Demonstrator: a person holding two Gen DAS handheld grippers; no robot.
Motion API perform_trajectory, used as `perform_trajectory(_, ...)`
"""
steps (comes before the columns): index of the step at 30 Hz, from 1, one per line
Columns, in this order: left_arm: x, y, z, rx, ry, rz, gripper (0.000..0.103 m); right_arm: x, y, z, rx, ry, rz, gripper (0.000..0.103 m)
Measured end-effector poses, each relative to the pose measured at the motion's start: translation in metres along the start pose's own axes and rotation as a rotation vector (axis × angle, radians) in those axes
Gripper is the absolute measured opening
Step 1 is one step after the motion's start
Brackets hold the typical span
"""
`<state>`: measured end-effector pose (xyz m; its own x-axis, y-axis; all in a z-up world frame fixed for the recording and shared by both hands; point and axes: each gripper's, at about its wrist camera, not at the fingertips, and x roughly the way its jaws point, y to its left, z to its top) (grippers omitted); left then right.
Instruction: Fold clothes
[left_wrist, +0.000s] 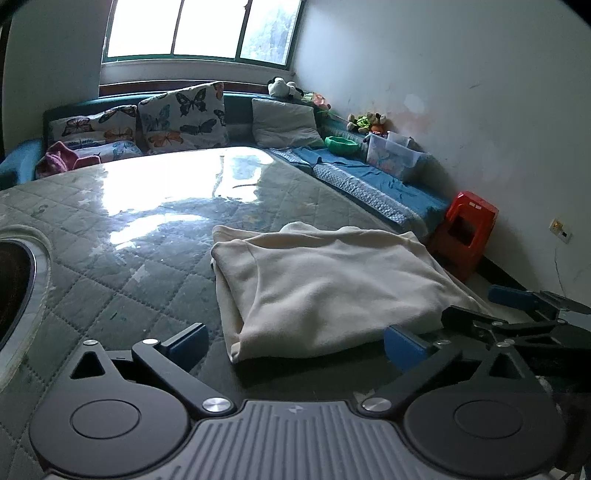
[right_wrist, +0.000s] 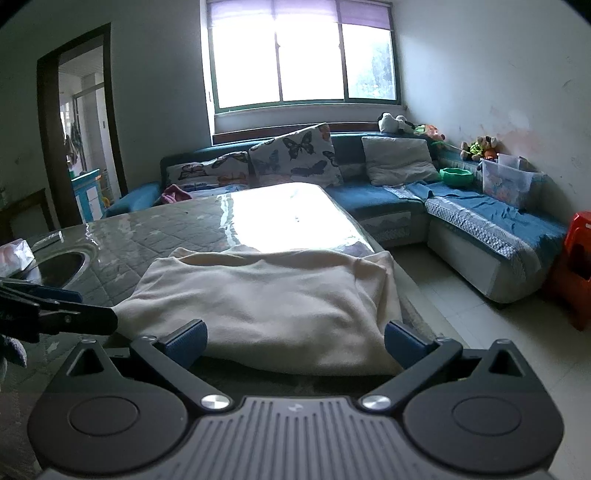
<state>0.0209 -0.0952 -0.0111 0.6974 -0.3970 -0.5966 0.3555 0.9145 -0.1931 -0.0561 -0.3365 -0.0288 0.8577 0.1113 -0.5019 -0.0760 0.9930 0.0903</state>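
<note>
Quilted table (left_wrist: 110, 258), folded cream garment (left_wrist: 325, 288), both grippers' jaws released, garment's far edge hidden.

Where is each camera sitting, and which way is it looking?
Left wrist view: sits on the left gripper, looking over the cream folded garment and the table to the sofa; its own open jaws show, and the right gripper shows at the right.
Right wrist view: sits on the right gripper, nearer the garment's right side, facing the window; its open jaws show, and the left gripper shows at the left.
Both views share the garment, table, sofa, window and red stool.
</note>
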Motion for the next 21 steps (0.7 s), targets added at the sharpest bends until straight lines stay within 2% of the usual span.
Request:
perform_trajectory(12,-0.019,0.003,-0.01,-0.006,-0.015,0.011,0.103,-0.017,0.007,-0.004,0.075,-0.045,0.01,0.103)
perform_trajectory(21,-0.034,0.004,-0.02,-0.006,-0.027,0.009,0.103,-0.031,0.024,-0.009,0.047,-0.069,0.013,0.103)
